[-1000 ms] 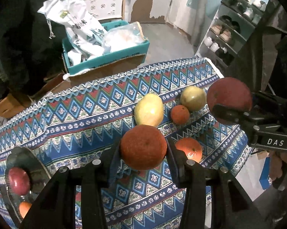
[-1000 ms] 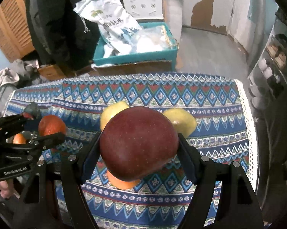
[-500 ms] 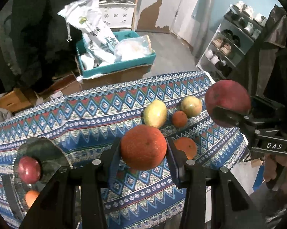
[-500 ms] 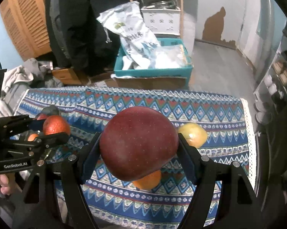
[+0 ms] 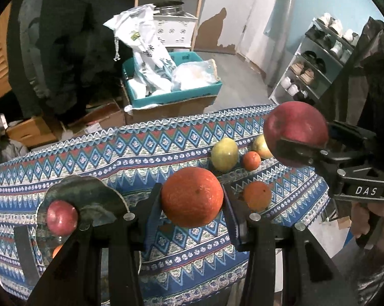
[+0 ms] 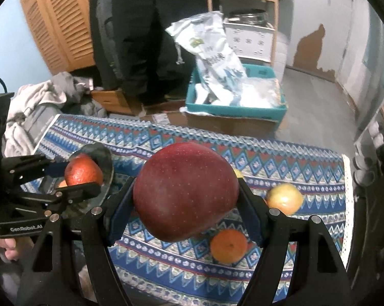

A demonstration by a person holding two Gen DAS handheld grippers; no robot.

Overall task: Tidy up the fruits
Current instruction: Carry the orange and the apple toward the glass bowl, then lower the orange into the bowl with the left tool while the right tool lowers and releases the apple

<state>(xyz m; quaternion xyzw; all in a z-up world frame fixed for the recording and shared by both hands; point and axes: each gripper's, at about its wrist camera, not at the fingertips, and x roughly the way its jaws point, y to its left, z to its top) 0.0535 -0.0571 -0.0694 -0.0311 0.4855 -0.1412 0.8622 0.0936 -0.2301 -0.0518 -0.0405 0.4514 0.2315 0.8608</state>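
Far left on the patterned tablecloth (image 5: pixel 64 153) sits the dark glass plate (image 5: pixel 95 193), already carrying a small red apple (image 5: pixel 62 216) and what looks like an orange beneath it, mostly hidden by my gripper frame. My left gripper (image 5: pixel 192 199) is clamped on a large orange (image 5: pixel 192 196), held in the air above the cloth, just right of the plate. To place it well, I judge I should swing left, come down over bare plate beside the apple, and part the fingers only once the orange rests, so it can't roll off.

Further right, loose fruit waits on the cloth: an orange (image 5: pixel 257 195), a yellow-green mango (image 5: pixel 224 154), a small tangerine (image 5: pixel 252 160) and a yellowish apple (image 5: pixel 260 146).

Rightmost, my right gripper (image 6: pixel 185 196) grips a big red apple (image 6: pixel 185 193), aloft. I'd let the left unload first, keeping the two grippers apart over the plate.
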